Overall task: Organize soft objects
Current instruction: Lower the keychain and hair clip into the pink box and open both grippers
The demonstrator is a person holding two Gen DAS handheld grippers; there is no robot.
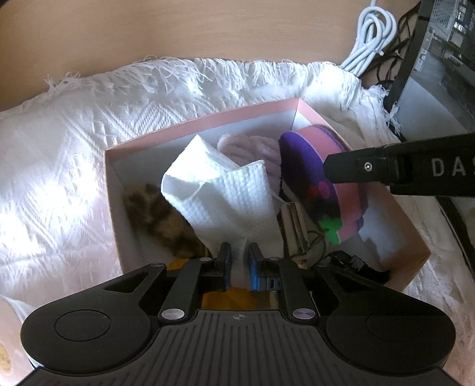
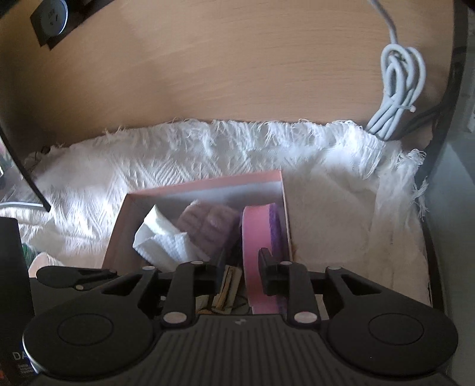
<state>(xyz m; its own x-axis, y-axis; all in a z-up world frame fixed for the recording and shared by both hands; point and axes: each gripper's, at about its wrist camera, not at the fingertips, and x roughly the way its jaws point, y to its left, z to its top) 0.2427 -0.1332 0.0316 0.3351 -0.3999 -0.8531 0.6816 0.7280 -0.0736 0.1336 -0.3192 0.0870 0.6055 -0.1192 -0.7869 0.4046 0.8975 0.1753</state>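
Observation:
An open pink box (image 1: pixel 207 118) stands on a white fringed blanket. It holds a white waffle cloth (image 1: pixel 219 190), a lilac chunky knit (image 1: pixel 252 148), a brown fuzzy piece (image 1: pixel 154 207) and a purple-and-pink foam disc (image 1: pixel 305 166) standing on edge. My left gripper (image 1: pixel 240 258) is over the box's near side, open, and the tail of the white cloth hangs loosely between its jaws. My right gripper (image 2: pixel 242 267) is open around the disc (image 2: pixel 256 237). The left finger stands clear of the disc; its right finger (image 2: pixel 267 267) lies against the pink side.
The blanket (image 2: pixel 207 148) lies on a wooden desk (image 2: pixel 237 59). A coiled white cable (image 2: pixel 397 89) sits at the back right beside a dark curved stand (image 1: pixel 409 59). A socket panel (image 2: pixel 53 17) is at the back left. A small black item (image 1: pixel 347 261) lies in the box.

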